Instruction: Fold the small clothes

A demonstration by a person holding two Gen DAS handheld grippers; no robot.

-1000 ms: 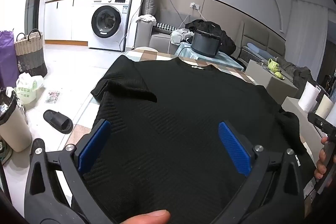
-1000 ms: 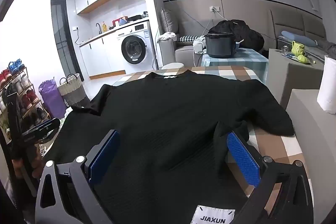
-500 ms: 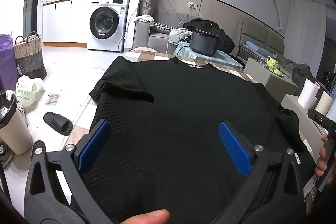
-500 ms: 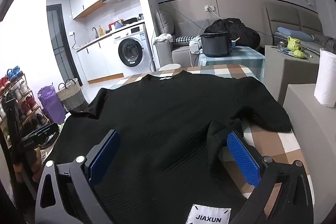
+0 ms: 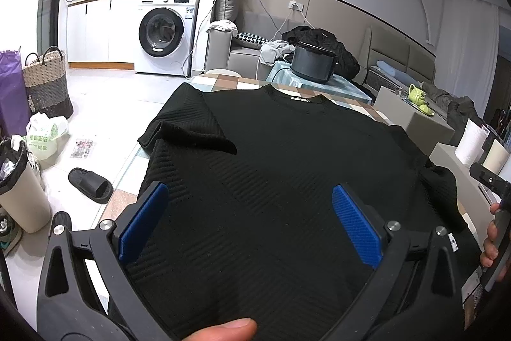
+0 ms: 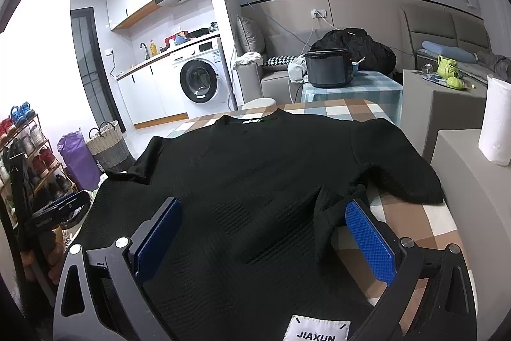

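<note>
One black tee lies flat on the checked table, neck away from me, hem nearest, prob spread that way so both sides fold in evenly. Ribbed knit, short sleeves; right sleeve is bunched up w/ a raised crease. My left gripper & right gripper hover over the hem, jaws wide apart, gripping nothing. White JIAXUN label shows at the hem.

Left tool and right tool, both with blue pads wide apart.
</note>
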